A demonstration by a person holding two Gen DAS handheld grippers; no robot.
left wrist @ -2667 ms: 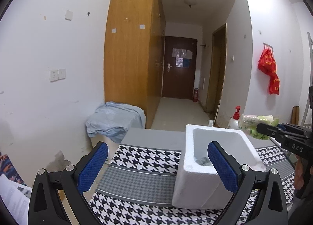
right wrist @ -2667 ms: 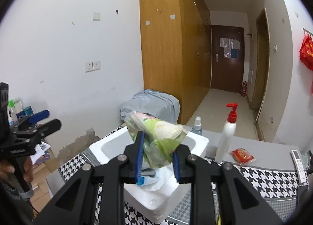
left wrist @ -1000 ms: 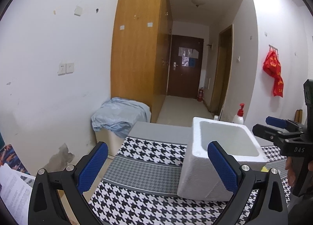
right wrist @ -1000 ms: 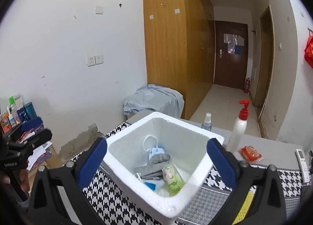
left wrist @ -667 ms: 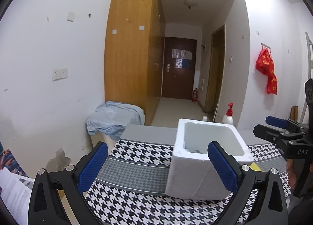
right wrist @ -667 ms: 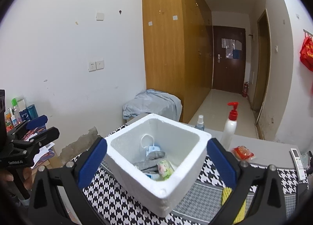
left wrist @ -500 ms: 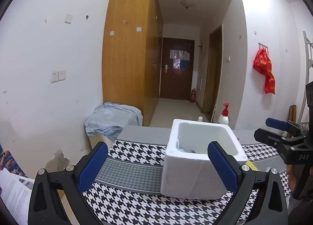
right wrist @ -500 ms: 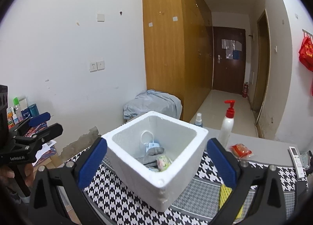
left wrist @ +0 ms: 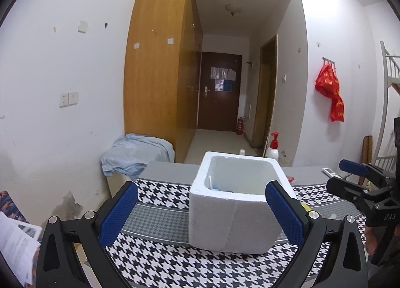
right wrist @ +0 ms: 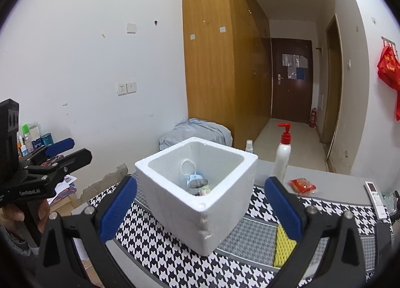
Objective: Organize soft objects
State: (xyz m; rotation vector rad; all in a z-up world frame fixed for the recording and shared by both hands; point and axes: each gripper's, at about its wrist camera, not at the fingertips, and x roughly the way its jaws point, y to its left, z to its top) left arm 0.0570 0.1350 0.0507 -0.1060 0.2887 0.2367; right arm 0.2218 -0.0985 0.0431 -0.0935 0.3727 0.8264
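Left tool (left wrist: 200, 210): blue pads spread wide, nothing held; it is poised above the near edge of the worktop (left wrist: 162, 163), which is covered by a black-and-white houndstooth cloth (left wrist: 160, 258).

Right tool (right wrist: 200, 209): pads likewise set wide apart, nothing gripped; it is aimed at the box from the near side.

White foam box (right wrist: 197, 188): open-topped, stood on the cloth between both tools' lines of sight.

Soft objects, seen inside the box from the right wrist view: a light blue face mask (right wrist: 193, 178) with a white ear loop, a grey rolled cloth (right wrist: 197, 184), and a green-printed packet (right wrist: 205, 191) beside it, all lying together on the floor of the box.

Yellow sponge (right wrist: 282, 248): laid on the cloth to the right of the box, apart from it.

White pump bottle with a red top (right wrist: 282, 155), small spray bottle (right wrist: 249, 146), red packet (right wrist: 302, 185) and white remote control (right wrist: 375, 199): set on the grey surface behind and right of the box.
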